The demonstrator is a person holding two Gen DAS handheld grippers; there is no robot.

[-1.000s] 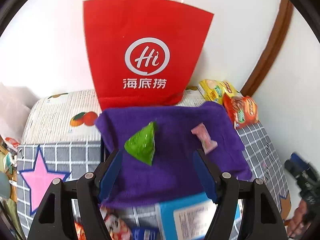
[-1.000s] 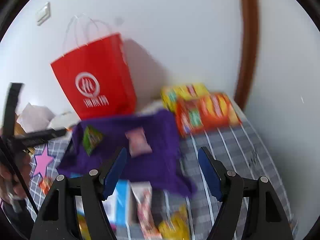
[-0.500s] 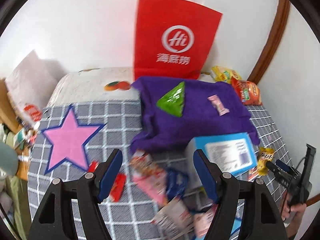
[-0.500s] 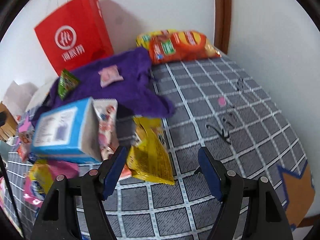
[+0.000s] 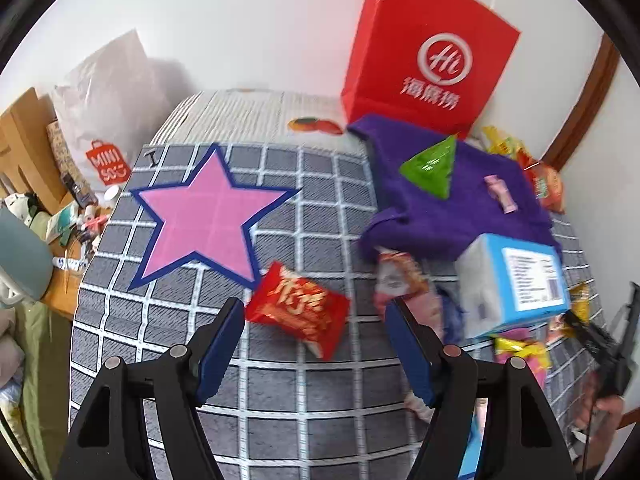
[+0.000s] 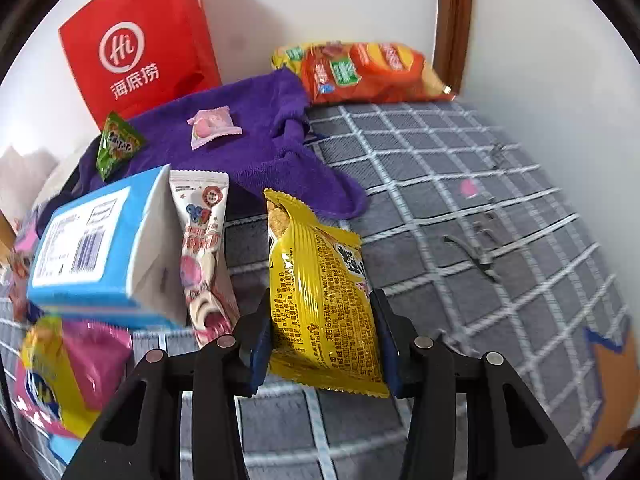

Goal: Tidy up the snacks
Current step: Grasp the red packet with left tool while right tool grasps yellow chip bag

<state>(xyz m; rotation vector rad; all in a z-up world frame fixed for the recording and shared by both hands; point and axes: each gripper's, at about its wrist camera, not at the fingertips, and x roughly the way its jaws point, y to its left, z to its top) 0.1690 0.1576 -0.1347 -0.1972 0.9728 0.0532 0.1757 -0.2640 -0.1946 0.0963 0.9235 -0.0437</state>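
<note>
- The right gripper [image 6: 322, 330] has just been closing, and its blue pads now press both sides of a yellow snack packet [image 6: 320, 292], whose far end lies on the grey checked cover [image 6: 460, 208].
- Just left of that packet stands a white-and-pink pouch [image 6: 204, 248], leaning on a blue box [image 6: 92, 244].
- Beyond them a purple towel [image 6: 260, 140] carries a pink sweet [image 6: 214, 125] and a green triangular packet [image 6: 116, 144]; a red paper bag [image 6: 136, 40] stands behind.
- The left gripper [image 5: 316, 344] hangs half open and holds nothing, above a red snack packet [image 5: 298, 312] lying beside the pink star [image 5: 208, 216]; whether the pads touch the cover is unclear.
</note>
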